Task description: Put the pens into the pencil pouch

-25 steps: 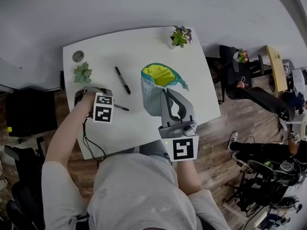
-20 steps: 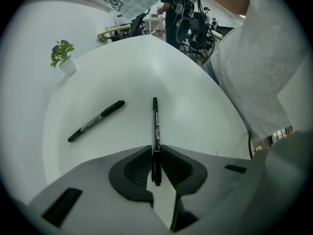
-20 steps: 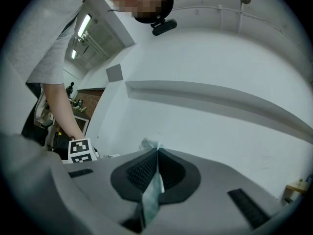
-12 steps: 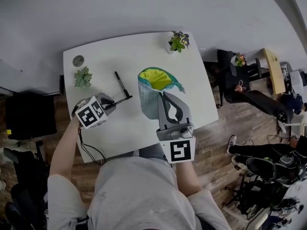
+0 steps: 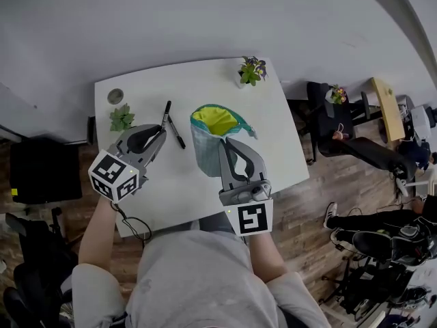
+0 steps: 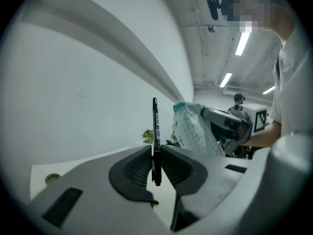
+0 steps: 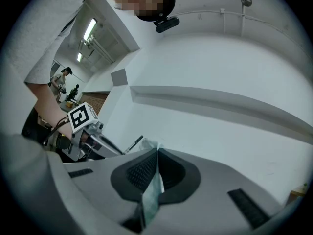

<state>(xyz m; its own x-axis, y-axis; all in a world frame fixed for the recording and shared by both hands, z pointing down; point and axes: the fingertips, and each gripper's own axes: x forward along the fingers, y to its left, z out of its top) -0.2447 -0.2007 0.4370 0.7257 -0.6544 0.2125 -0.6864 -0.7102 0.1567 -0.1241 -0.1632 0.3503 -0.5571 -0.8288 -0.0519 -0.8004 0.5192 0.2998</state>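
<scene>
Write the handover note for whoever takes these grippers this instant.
Left gripper: jaws just closed on a black pen, held off the table.
Right gripper: jaws shut on the wall of the pencil pouch, holding it upright, mouth open.
Second pen lies on the table, left of the pouch.
Done: no pen visible inside the pouch.
To do: drop in the held pen, then fetch the second.

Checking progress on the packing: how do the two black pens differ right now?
The first pen is clamped in the left hand-held gripper; the second pen is ungripped. The first pen is up off the table; the second pen lies flat on it. Both are black and outside the pouch.
</scene>
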